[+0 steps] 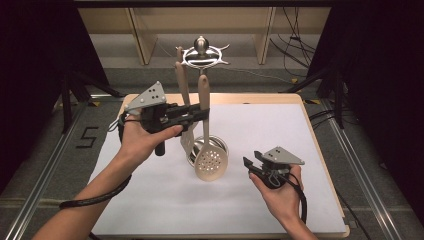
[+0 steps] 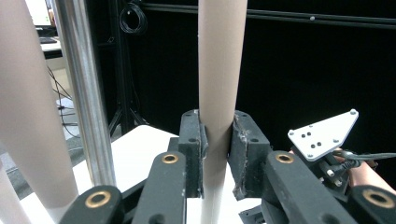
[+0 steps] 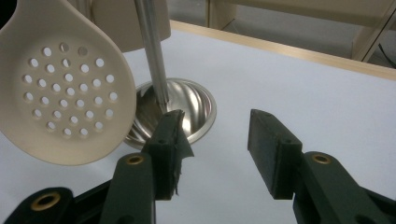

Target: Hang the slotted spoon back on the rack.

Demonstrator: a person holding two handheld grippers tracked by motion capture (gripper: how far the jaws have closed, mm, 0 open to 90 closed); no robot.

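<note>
Left tongs (image 1: 200, 113): held level above the left-centre of the white-covered surface (image 1: 300, 150), pointing right. Their jaws are clamped on the straight handle of the beige perforated skimmer spoon (image 1: 211, 161). The left gripper view confirms this: both black pads press against the beige handle (image 2: 219, 93) from either side, with no gap.

The skimmer hangs upright, handle up and round holed bowl down. The bowl sits just in front of the round polished-steel base (image 1: 220, 146) of the utensil stand, at mid-surface. Whether the bowl touches the surface cannot be told. In the right gripper view the bowl (image 3: 65, 84) lies left of the steel base dish (image 3: 196, 107), overlapping its rim.

Utensil stand: a thin steel pole (image 3: 152, 56) rises from the base to a ringed top with a ball knob (image 1: 201, 46). A second beige utensil handle (image 1: 182, 82) hangs just left of the gripped one.

Right tongs (image 1: 251, 165): held low at the near right of the surface, pointing left toward the stand, well apart from it. Their jaws stand wide with nothing between them; bare white surface shows in the gap. The left pad's covering is torn at its edge.
</note>
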